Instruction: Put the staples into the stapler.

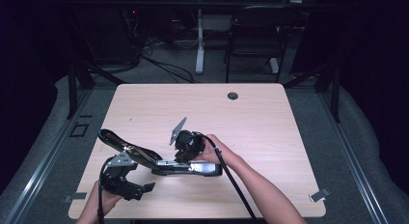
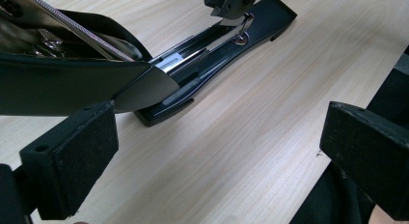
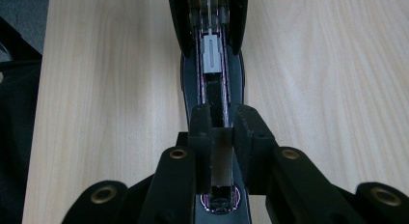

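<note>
Pale wood-grain table (image 1: 270, 122) with rounded corners and a small round cable hole near its far edge stands on grey carpet, a dark chair (image 1: 255, 35) behind it. From the high view, a long black stapler (image 1: 164, 161) lies near the front edge, left of centre. Its base rests flat on the wood while its top arm is swung open, rising up and away to the left. The left gripper (image 1: 144, 189) sits just in front of the stapler, jaws spread. The right gripper (image 1: 185, 154) comes down onto the base's middle, held by a hand.

Seen from the left gripper view, the stapler (image 2: 193, 74) is glossy black plastic with a bright metal staple channel running along its base and a silvery underside on the raised top arm. The left gripper's two felt-faced jaws stand wide apart, with bare table between them and the raised arm just above one pad. The right gripper (image 2: 231, 4) meets the channel at the far end.

Looking along the right gripper view, the stapler (image 3: 212, 64) runs straight away, a grey pusher block sitting in the open channel. The right gripper (image 3: 223, 122) has its jaws drawn narrow, their pads on either side of a thin metal strip in the channel.
</note>
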